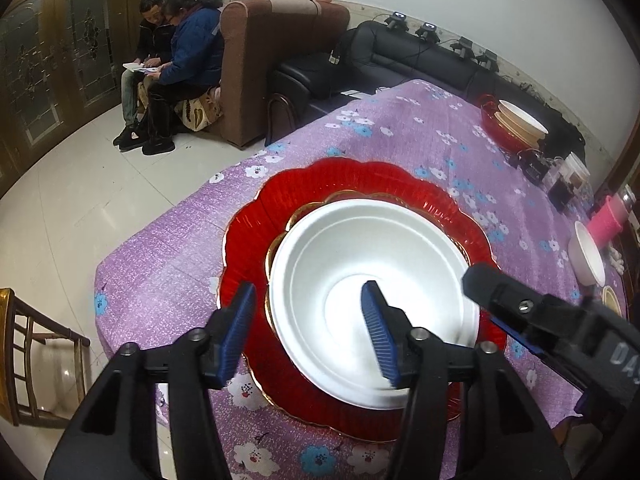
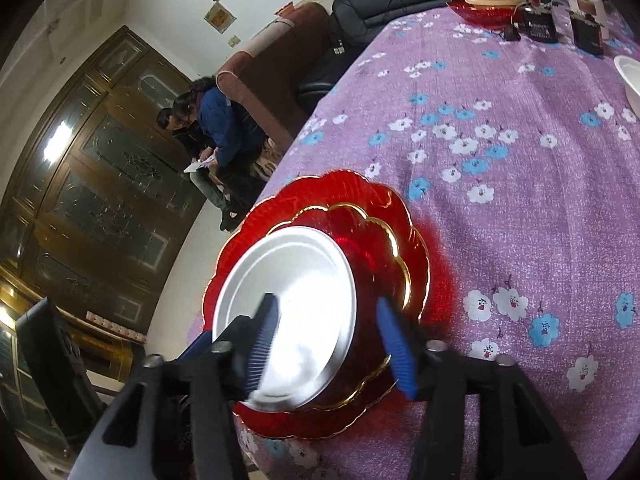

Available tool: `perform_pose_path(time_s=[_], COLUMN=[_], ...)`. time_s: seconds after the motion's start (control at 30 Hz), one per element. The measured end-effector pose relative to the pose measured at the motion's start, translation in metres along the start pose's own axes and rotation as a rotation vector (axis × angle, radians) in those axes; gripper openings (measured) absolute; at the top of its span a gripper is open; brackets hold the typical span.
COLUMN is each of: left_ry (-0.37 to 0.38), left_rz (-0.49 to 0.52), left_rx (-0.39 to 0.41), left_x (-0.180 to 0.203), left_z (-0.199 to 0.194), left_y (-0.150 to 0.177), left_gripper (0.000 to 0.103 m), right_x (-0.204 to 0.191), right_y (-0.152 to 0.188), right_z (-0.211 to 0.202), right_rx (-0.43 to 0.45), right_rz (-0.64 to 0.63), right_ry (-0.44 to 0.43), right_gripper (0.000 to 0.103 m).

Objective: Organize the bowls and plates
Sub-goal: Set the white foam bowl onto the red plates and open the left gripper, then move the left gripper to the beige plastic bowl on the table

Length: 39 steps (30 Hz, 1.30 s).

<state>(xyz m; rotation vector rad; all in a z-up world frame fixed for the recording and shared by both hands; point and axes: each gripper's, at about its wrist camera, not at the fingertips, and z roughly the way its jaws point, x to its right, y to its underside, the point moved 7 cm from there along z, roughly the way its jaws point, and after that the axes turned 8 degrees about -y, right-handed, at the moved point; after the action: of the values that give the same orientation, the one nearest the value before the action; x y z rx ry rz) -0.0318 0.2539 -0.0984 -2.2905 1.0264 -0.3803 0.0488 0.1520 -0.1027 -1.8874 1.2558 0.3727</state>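
A white bowl (image 1: 360,280) sits in a small red gold-rimmed dish (image 2: 372,248) on a large red scalloped plate (image 1: 320,184) near the table's corner. My left gripper (image 1: 310,332) is open, its jaws straddling the bowl's near left rim. My right gripper (image 2: 334,344) is open, straddling the bowl's (image 2: 288,288) other rim; its body shows in the left wrist view (image 1: 540,312). A second stack, cream bowls (image 1: 520,120) in a red dish (image 1: 492,120), stands at the far table end. A loose white bowl (image 1: 588,252) lies at the right.
The table has a purple flowered cloth (image 1: 400,136). Dark boxes and jars (image 1: 560,176) and a pink cup (image 1: 608,216) stand at the far right. A wooden chair (image 1: 36,352) stands by the table's left. Two people sit on a brown sofa (image 1: 256,56).
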Motion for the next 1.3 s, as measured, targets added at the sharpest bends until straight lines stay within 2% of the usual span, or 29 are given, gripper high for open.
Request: perform_pose_path(time_s=[0.07, 0.57, 0.8, 0.9, 0.93, 0.97, 1.07, 1.3], left_ry=[-0.004, -0.015, 0.044, 0.088, 0.098, 0.109, 0.132, 0.212], left_rz=[-0.007, 0.002, -0.02, -0.019, -0.017, -0.009, 0.025, 0.188], left_rx=[0.009, 0.083, 0.165, 0.19, 0.196, 0.206, 0.22, 0.183], left_x=[-0.002, 0.002, 0.014, 0.026, 0.03, 0.035, 0.052, 0.115], left_z=[-0.003, -0.033, -0.057, -0.065, -0.067, -0.07, -0.076, -0.082], left_y=[0.0, -0.009, -0.01, -0.011, -0.011, -0.011, -0.008, 0.009], left_gripper=[0.061, 0.064, 0.064, 0.068, 0.07, 0.074, 0.077, 0.078], right_x=[-0.002, -0.005, 0.019, 0.037, 0.044, 0.052, 0.073, 0.116], right_y=[-0.001, -0.004, -0.003, -0.003, -0.002, -0.001, 0.002, 0.013], right_z=[-0.005, -0.046, -0.081, -0.098, -0.104, -0.11, -0.122, -0.156], right_rx=[0.014, 0.088, 0.151, 0.188, 0.198, 0.206, 0.216, 0.24], right_rz=[0.005, 0.02, 0.068, 0.107, 0.124, 0.142, 0.18, 0.262], right_ry=[-0.013, -0.053, -0.029, -0.007, -0.002, 0.001, 0.005, 0.021], right_gripper=[0.071, 0.074, 0.083, 0.089, 0.094, 0.102, 0.103, 0.103])
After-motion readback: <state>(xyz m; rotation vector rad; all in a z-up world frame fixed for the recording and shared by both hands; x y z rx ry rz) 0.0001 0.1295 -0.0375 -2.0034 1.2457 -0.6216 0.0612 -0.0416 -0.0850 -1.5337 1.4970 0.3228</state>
